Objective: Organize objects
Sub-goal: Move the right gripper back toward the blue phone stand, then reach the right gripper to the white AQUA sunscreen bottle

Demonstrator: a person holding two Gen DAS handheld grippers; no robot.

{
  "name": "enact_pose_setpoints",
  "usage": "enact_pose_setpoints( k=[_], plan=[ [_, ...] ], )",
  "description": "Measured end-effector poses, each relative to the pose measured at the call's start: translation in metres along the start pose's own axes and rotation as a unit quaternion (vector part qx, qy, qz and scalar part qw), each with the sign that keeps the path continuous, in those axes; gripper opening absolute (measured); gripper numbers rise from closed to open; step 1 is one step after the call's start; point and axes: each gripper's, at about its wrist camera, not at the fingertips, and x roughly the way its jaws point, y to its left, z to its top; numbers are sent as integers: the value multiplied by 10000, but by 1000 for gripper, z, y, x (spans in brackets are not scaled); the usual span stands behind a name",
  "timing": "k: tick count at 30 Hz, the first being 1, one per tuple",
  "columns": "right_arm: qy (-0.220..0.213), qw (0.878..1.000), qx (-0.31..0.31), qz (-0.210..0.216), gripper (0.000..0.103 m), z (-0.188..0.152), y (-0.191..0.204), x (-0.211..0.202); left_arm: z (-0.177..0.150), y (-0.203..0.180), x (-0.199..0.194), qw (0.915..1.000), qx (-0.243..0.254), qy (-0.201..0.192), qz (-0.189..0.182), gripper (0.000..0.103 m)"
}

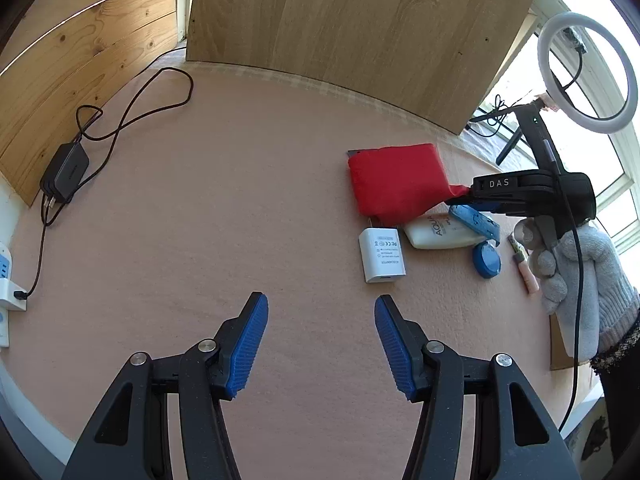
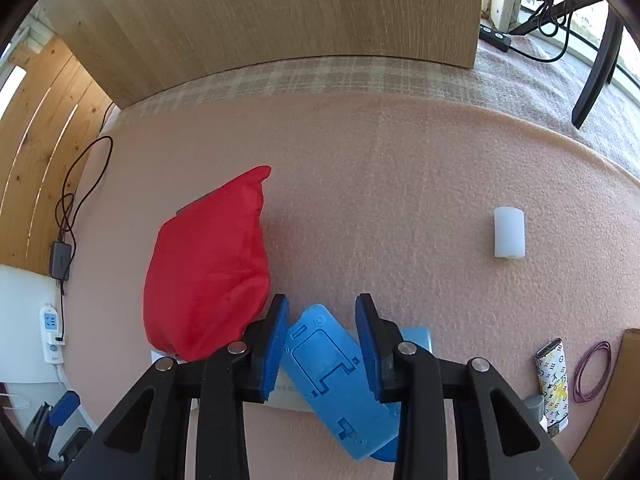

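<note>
Right now the blue plastic case (image 2: 340, 376) sits tilted between the pads of the right hand-held gripper (image 2: 322, 344); the jaws stand partly apart at its two sides, but whether they actually press on it I cannot tell. Under the case lie a white bottle (image 1: 436, 234) marked AQUA and a round blue lid (image 1: 486, 260). Just to the left of the case is a red cloth pouch (image 1: 396, 184), its corner reaching the right hand-held gripper in the left wrist view. A white power adapter (image 1: 382, 256) lies on the pink-covered bench (image 1: 240, 200) in front of the pouch. A gloved hand (image 1: 576, 272) grips the right tool's handle. The left hand-held gripper (image 1: 320, 340) hangs wide open and empty over bare bench. Farther right lie a small white cap (image 2: 509, 233), a patterned tube (image 2: 554, 384) and a purple elastic band (image 2: 594, 372).
</note>
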Motion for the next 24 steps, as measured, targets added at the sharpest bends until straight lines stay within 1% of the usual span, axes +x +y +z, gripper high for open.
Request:
enact_pose_setpoints(
  k=[3, 7, 10, 12, 16, 18, 21, 24],
  plan=[
    [111, 9995, -282, 79, 31, -15, 10, -1, 2, -5, 4, 10000, -7, 26, -76, 59],
    [149, 9980, -583, 185, 30, -41, 22, -4, 3, -17, 8, 9998, 85, 47, -157, 59],
    [46, 9975, -651, 284, 30, -63, 25, -12, 3, -26, 10, 9996, 181, 70, -217, 59],
    [-120, 9970, -707, 307, 30, -82, 24, -21, 3, -30, 12, 9994, 222, 85, -236, 59],
    [-482, 9936, -1024, -30, 30, -118, 22, -37, 0, -37, 16, 9991, 246, 154, -302, 59],
    [-577, 9920, -1109, -172, 30, -129, 21, -43, -1, -41, 18, 9990, 280, 172, -316, 59],
    [-630, 9925, -1017, -264, 30, -140, 14, -51, -2, -49, 21, 9986, 323, 206, -375, 59],
    [-627, 9928, -898, -480, 30, -148, -1, -58, -4, -61, 25, 9979, 429, 252, -424, 59]
  ],
)
